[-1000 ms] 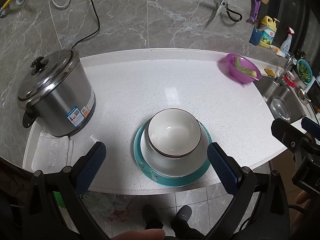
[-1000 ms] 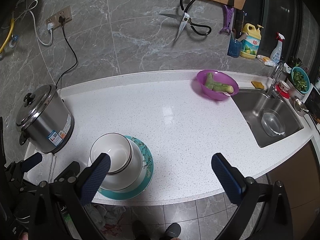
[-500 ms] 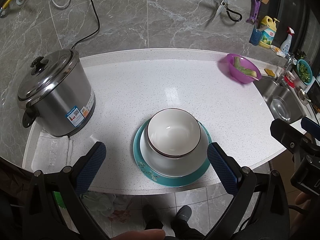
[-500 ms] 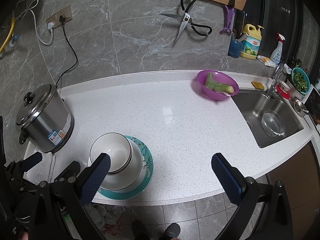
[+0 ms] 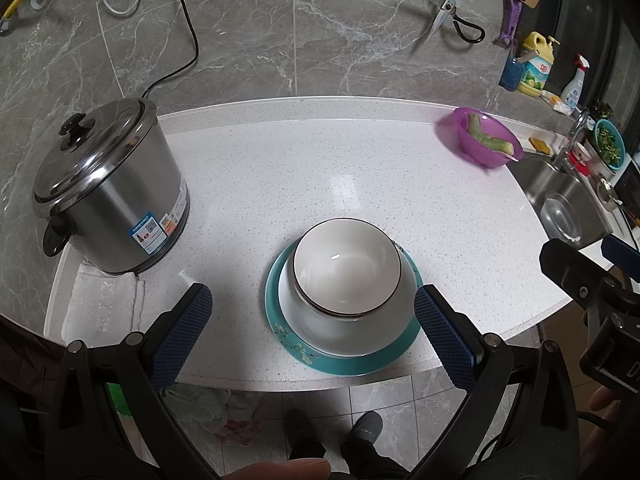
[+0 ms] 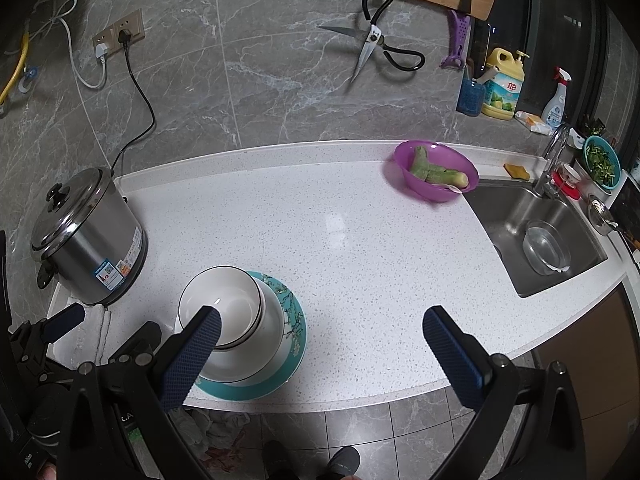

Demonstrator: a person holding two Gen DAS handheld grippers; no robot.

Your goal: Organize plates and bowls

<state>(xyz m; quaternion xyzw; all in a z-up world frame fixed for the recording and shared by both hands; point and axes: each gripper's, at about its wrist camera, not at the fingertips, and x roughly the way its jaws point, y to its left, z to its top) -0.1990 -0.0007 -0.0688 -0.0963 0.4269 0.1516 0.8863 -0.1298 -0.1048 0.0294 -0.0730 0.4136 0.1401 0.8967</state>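
Nothing shifts since a second ago: white bowls sit nested on the teal plate near the counter edge; left gripper and right gripper hover spread wide, empty.

- A teal plate with a floral branch pattern on its rim lies flat near the front edge of the white speckled surface, at the bottom of a stack.
- A white plate or shallow dish sits on the teal plate, leaving the teal rim showing all around.
- A white bowl with a thin dark rim stands upright on top, empty and glossy inside.
- A second dark rim shows just under it, so it seems nested in a like bowl; how many are stacked cannot be told.
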